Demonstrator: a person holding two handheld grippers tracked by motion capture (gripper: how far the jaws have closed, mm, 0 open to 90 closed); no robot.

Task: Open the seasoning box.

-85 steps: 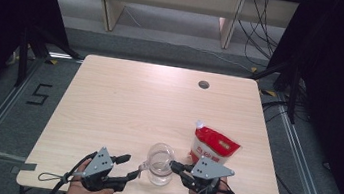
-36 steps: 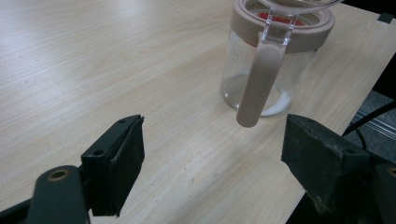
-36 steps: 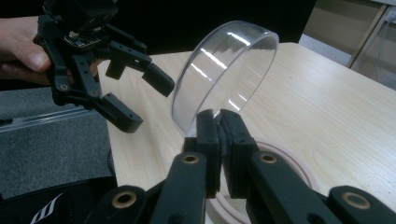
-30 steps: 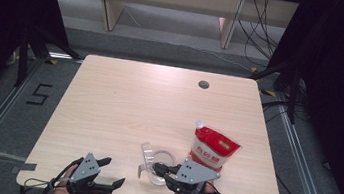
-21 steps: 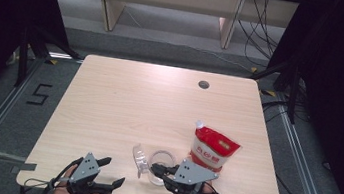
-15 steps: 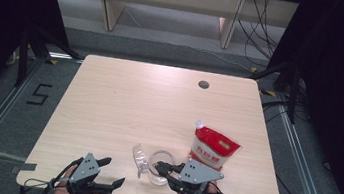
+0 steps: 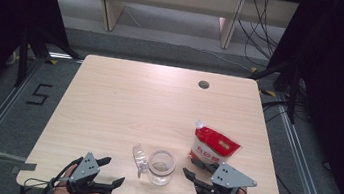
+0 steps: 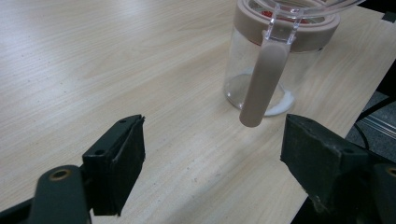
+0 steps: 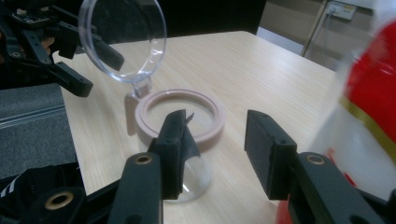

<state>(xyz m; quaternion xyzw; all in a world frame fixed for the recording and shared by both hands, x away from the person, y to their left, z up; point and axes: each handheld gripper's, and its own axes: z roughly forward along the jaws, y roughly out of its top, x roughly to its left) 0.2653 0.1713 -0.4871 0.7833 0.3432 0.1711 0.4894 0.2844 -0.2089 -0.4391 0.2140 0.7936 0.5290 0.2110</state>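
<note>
Near the table's front edge: a clear jar with its lid flipped open, between two grippers.

At the front middle of the table [image 7: 124, 101] stands the jar [image 7: 160, 167], a pinkish collar around its mouth and its clear round lid [image 7: 139, 155] hinged up and back on the side toward the left gripper. The right gripper [image 7: 192, 177] sits just beside the jar; its jaws have just been opening, they stand part-way apart, and nothing is between them. The left gripper [image 7: 111, 172] rests farther off at the table's front edge, its jaws spread wide and empty, pointed toward the jar's handle [image 8: 263, 79]. A red and white pouch [image 7: 212, 145] stands just behind the right gripper.
</note>
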